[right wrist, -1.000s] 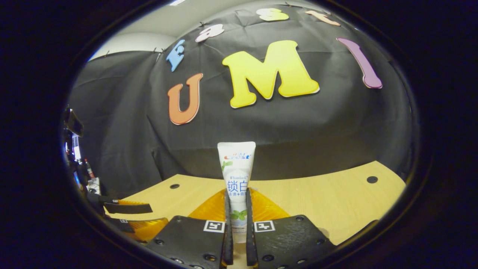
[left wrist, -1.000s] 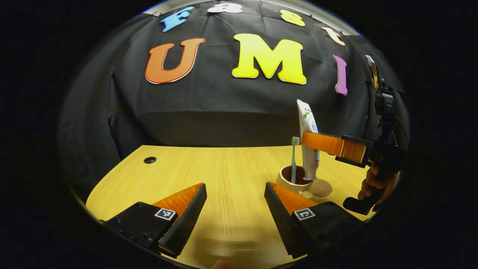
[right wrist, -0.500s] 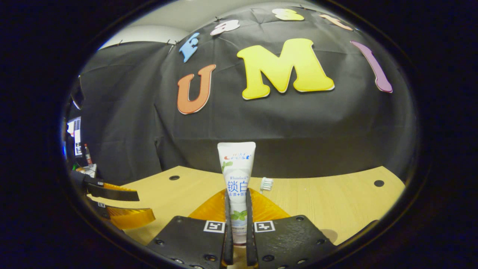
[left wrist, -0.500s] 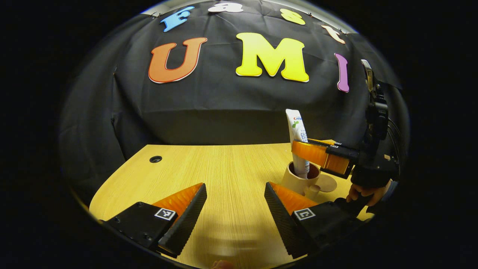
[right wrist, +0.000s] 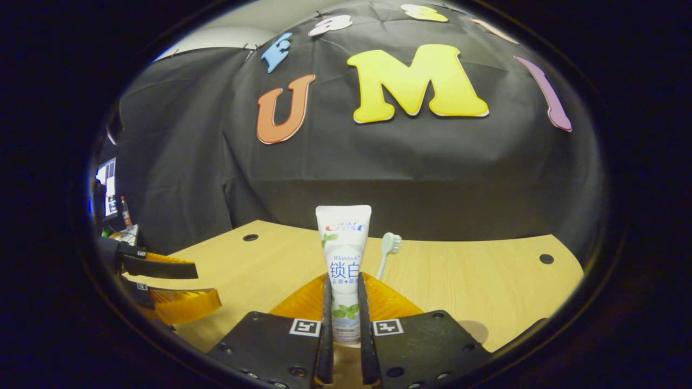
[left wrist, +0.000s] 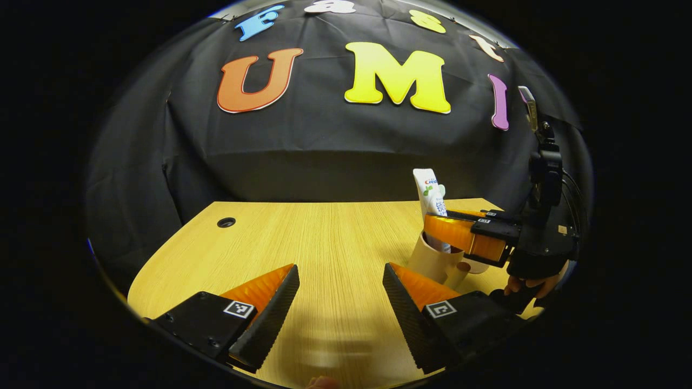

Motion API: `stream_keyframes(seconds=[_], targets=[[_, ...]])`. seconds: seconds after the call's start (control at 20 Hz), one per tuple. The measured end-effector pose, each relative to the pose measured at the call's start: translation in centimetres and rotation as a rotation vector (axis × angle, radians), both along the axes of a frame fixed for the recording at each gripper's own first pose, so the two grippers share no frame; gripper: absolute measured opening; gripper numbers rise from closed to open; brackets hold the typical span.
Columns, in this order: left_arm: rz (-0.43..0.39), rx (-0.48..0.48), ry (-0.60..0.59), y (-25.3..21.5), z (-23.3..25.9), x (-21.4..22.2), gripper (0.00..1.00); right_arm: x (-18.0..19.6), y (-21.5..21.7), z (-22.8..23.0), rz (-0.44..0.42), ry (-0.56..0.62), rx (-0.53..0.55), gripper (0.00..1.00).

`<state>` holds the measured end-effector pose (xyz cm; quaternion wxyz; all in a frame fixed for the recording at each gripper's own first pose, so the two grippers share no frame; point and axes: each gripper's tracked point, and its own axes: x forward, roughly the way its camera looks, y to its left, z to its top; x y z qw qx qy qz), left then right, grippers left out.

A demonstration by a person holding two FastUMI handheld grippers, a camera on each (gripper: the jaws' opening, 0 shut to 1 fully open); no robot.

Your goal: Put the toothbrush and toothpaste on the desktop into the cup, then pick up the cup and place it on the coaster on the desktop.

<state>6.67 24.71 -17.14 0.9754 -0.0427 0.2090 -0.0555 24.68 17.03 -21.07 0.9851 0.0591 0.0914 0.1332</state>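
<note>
My right claw (right wrist: pixel 343 329) has both fingers pinched on the toothpaste (right wrist: pixel 343 254), tube upright, its lower end down inside the cup (left wrist: pixel 435 262) directly beneath my fingers. The toothbrush (right wrist: pixel 386 251) stands in the cup too, head poking up just right of the tube from where I look. So I judge the step in hand is seating the toothpaste: it's in, but I haven't let go. My left claw (left wrist: pixel 340 308) hangs spread wide and empty above the tabletop (left wrist: pixel 324 243), with the cup ahead and off to its right. The coaster (left wrist: pixel 478 266) seems to peek out just behind the cup, mostly hidden by my right claw. Next, I reckon: spread the right fingers gently, lift clear without dragging the tube, then grip the cup for the short hop to the coaster.
</note>
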Motion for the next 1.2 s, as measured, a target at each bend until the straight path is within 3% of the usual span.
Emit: stream_keyframes(seconds=[0.5,0.65,0.8,0.9,0.95,1.1,1.2], targets=[[0.011,0.005,0.014,-0.5,0.8,-0.8,0.99,-1.7,-0.7,1.4,0.008,0.035,-0.008,0.26],[0.001,0.001,0.014,-1.1,1.6,-0.8,0.98,-2.6,-1.8,2.9,-0.007,0.032,-0.001,0.24],[-0.016,-0.008,0.031,-2.3,2.4,-0.6,0.98,-3.8,-3.6,3.8,-0.046,0.055,-0.012,0.30],[-0.034,-0.013,0.047,-3.3,2.9,-0.7,0.98,-4.9,-4.7,4.7,-0.067,0.063,-0.019,0.50],[-0.045,-0.014,0.057,-3.8,3.2,-0.7,0.98,-5.6,-5.3,5.1,-0.074,0.063,-0.020,0.66],[-0.074,-0.028,0.112,-5.6,3.2,-0.7,0.98,-7.5,-7.1,6.6,-0.103,0.061,-0.030,0.81],[-0.098,-0.056,0.173,-7.1,2.9,-0.8,0.98,-8.9,-8.2,7.2,-0.118,0.065,-0.031,0.83]])
